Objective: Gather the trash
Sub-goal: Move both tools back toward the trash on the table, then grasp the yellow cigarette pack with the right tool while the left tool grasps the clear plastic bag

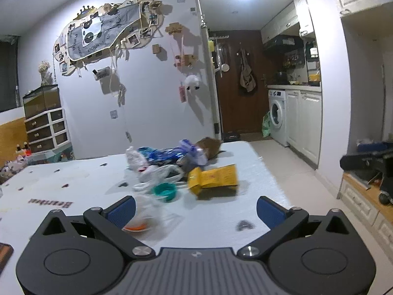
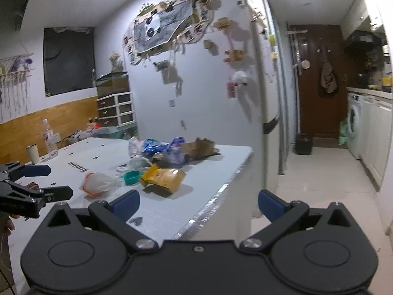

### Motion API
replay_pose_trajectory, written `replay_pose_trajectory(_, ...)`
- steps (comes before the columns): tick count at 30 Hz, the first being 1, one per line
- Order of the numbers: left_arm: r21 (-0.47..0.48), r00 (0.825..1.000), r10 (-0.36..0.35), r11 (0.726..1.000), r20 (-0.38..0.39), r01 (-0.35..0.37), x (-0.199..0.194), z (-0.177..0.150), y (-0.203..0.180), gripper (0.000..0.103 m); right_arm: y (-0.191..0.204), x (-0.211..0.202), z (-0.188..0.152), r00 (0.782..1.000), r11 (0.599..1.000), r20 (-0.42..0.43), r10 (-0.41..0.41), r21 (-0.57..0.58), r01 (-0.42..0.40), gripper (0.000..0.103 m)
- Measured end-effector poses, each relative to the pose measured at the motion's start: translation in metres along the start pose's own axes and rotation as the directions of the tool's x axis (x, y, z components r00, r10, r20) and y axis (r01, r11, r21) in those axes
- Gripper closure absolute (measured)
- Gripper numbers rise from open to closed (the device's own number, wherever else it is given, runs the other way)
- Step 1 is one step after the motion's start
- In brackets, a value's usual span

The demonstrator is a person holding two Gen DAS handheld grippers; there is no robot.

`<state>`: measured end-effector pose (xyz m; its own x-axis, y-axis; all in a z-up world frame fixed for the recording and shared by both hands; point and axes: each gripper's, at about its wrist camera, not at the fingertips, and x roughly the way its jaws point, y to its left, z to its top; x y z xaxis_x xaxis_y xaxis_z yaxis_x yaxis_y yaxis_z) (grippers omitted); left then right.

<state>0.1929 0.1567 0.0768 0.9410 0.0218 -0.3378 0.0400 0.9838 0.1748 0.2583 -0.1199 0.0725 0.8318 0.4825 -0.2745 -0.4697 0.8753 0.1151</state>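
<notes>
A pile of trash lies on the white table: a yellow paper bag, a teal lid, a clear plastic bag with an orange rim, a blue wrapper, white plastic bags and brown cardboard. My left gripper is open and empty, low over the table just short of the pile. My right gripper is open and empty, above the table's front right edge. In the right wrist view the yellow bag, teal lid, clear bag and left gripper show.
A plastic bottle and a cup stand at the table's far left. The table edge drops to a tiled floor. A washing machine, cabinets and a brown door lie beyond.
</notes>
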Motion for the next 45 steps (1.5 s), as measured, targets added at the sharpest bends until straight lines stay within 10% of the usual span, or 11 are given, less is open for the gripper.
replay_pose_trajectory(14, 0.060, 0.998, -0.055, 0.997, -0.025, 0.056, 0.071, -0.004, 0.069, 0.000, 0.033, 0.142, 0.043, 0.972, 0.992, -0.228, 0.058, 0.123, -0.030, 0.000)
replay_pose_trajectory(28, 0.221, 0.999, -0.025, 0.975, -0.034, 0.032, 0.098, -0.016, 0.090, 0.002, 0.069, 0.258, 0.036, 0.910, 0.923, -0.401, -0.105, 0.300, 0.239, 0.000)
replay_pose_trajectory(45, 0.401, 0.978, 0.030, 0.914, -0.206, 0.056, 0.132, -0.008, 0.083, 0.072, 0.093, 0.281, 0.026, 0.902, 0.950, -0.399, -0.164, 0.181, 0.253, 0.000)
